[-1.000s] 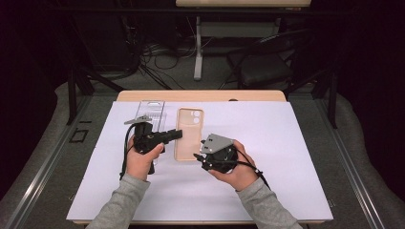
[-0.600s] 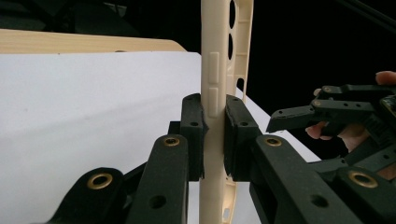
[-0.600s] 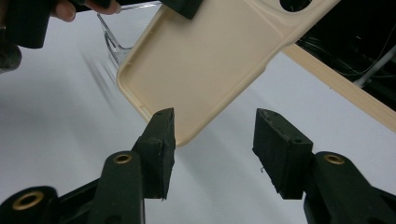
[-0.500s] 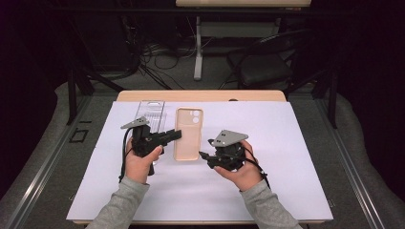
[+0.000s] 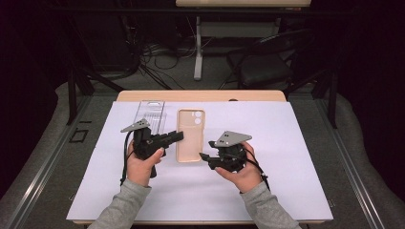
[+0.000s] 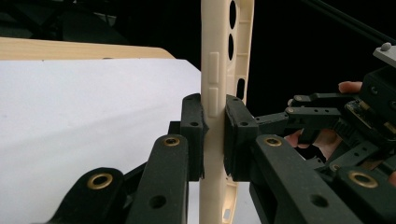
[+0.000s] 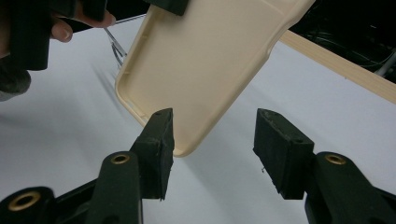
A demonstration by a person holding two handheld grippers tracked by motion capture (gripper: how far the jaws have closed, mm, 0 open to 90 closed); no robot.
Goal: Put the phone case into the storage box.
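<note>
Now right gripper (image 5: pixel 204 156) jaws just been opening, standing apart around beige phone case (image 5: pixel 190 135) corner, not pinching; left gripper (image 6: pixel 214 135) clamping case edge, carrying it alone.

Lab recording bench, white-covered table (image 5: pixel 296 191), black backdrop, floor cables (image 5: pixel 153 62)

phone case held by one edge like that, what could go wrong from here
The left gripper pinches only the thin side wall of the phone case, so the soft case could flex, twist or slip out.

The right gripper is open at the case's bottom corner; closing from there might catch only the corner and knock the case askew.

The clear plastic package lies close behind, and a dropped case could land on it.
</note>
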